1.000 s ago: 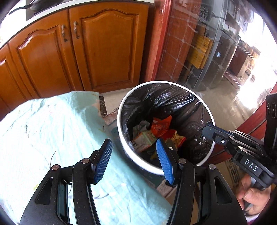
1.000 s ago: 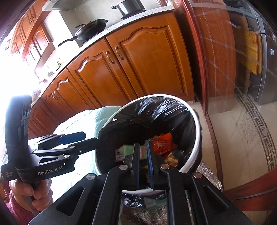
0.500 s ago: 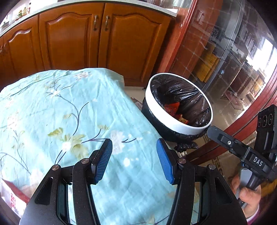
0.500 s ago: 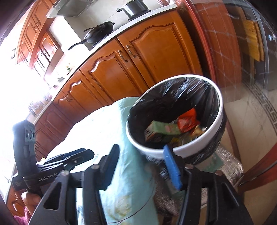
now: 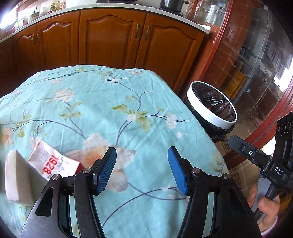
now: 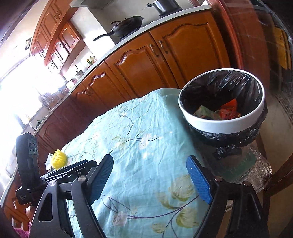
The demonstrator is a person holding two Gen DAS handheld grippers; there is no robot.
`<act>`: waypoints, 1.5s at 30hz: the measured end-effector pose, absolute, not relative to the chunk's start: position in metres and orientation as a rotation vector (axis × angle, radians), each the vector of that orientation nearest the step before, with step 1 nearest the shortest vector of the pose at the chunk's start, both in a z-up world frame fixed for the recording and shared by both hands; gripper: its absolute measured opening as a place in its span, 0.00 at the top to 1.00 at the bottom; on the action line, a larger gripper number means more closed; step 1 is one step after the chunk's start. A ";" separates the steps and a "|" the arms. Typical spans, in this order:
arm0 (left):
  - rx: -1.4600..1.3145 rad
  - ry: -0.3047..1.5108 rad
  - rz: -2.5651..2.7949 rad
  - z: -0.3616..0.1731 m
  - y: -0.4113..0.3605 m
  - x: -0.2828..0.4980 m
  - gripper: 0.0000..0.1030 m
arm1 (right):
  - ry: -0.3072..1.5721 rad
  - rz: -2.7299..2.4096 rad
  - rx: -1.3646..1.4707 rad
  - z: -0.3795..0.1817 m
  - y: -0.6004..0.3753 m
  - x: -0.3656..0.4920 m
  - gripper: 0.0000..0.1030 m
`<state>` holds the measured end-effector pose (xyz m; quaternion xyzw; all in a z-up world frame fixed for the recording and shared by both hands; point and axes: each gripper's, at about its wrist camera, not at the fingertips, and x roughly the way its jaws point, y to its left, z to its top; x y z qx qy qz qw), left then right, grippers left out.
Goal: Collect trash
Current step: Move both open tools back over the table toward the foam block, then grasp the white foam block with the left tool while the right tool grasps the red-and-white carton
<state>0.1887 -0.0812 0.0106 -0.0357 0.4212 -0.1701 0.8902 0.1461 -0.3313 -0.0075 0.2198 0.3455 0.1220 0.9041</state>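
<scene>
A white-rimmed trash bin point(image 5: 212, 111) lined with a black bag stands beside the table's far right corner; the right wrist view point(image 6: 219, 126) shows red and green wrappers inside it. My left gripper point(image 5: 142, 169) is open and empty above the floral tablecloth point(image 5: 102, 102). A white packet printed "1928" point(image 5: 53, 163) and a white foam block point(image 5: 15, 176) lie to its left. My right gripper point(image 6: 151, 178) is open and empty over the table, short of the bin. It also shows in the left wrist view point(image 5: 256, 157). A yellow spiky ball point(image 6: 58, 158) sits at the left.
Wooden kitchen cabinets point(image 5: 113, 36) run behind the table. A wok point(image 6: 126, 27) and a pot point(image 6: 164, 6) sit on the counter. A glass partition point(image 5: 256, 64) and red wooden frame stand to the right. Crumpled white paper point(image 6: 48, 160) lies beside the yellow ball.
Both grippers have pulled back from over the bin to above the table. My right gripper went from shut to open. The packet and foam block have come into the left wrist view.
</scene>
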 end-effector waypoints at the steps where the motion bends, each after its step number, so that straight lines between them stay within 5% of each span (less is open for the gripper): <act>1: -0.075 0.870 -0.339 0.011 -0.073 0.185 0.42 | 0.716 0.260 0.450 -0.007 -0.326 0.145 0.19; 27: -0.173 0.766 -0.058 0.021 0.068 0.120 0.28 | 0.779 0.454 0.314 -0.008 -0.219 0.144 0.17; 45: -0.170 0.838 -0.017 -0.005 0.094 0.135 0.23 | 0.829 0.608 0.122 -0.012 -0.144 0.160 0.17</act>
